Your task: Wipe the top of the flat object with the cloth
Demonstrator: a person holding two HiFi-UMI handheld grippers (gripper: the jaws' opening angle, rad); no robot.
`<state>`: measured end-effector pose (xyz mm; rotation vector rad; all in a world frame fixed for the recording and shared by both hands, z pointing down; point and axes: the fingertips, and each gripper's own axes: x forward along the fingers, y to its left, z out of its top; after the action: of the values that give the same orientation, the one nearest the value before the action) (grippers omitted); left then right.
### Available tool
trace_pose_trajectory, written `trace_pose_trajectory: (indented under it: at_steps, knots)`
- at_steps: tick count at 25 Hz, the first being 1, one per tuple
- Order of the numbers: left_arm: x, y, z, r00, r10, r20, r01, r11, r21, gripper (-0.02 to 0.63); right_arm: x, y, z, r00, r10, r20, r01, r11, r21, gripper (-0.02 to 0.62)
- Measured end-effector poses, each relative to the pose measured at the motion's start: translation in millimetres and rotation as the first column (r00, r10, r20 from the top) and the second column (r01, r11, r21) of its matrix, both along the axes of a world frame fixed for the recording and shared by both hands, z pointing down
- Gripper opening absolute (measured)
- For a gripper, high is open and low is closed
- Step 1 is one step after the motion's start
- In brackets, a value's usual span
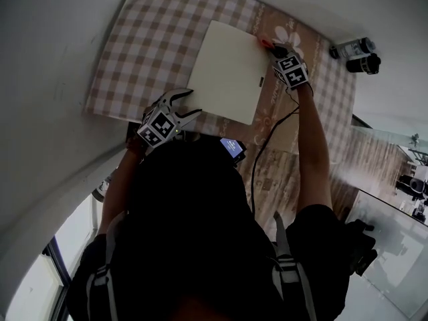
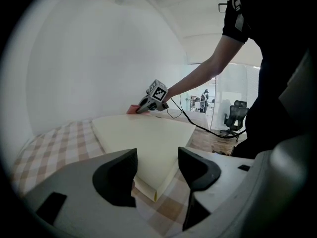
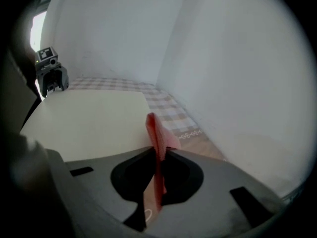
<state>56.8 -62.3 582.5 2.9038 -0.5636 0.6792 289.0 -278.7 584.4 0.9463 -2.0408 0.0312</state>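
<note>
Two grippers showed in the head view. Our left gripper (image 1: 189, 103), at centre left, hung with its jaws wide apart and empty just off the lower left corner of the flat cream board (image 1: 227, 69). Our right gripper (image 1: 269, 45) reached to the board's upper right corner, pinching the red cloth (image 1: 265, 42) at that edge. The board lay on a checked tablecloth (image 1: 150, 42). A black cable (image 1: 267, 136) trailed down from the right gripper, and two dark containers (image 1: 354, 53) stood at upper right.

From the left gripper view we saw both jaws spread, with the board's near corner (image 2: 148, 182) between and below them, untouched. At mid-frame, on the board's far edge, the right gripper (image 2: 146, 104) pressed the cloth (image 2: 132, 109).

From the right gripper view we saw the jaws closed on the cloth (image 3: 157, 133), which stood up on edge between them. The board (image 3: 89, 120) spread across the left of the frame, and the left gripper (image 3: 49, 78) sat at its far corner, upper left.
</note>
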Motion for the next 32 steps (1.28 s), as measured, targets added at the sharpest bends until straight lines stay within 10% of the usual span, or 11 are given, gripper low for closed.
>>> trace_pose_trajectory:
  at_steps: [32]
  knots:
    - [-2, 2, 2, 1.0, -0.007, -0.008, 0.007, 1.0, 0.004, 0.273, -47, 83, 6, 0.995, -0.022, 0.095, 0.03, 0.996, -0.084, 0.017]
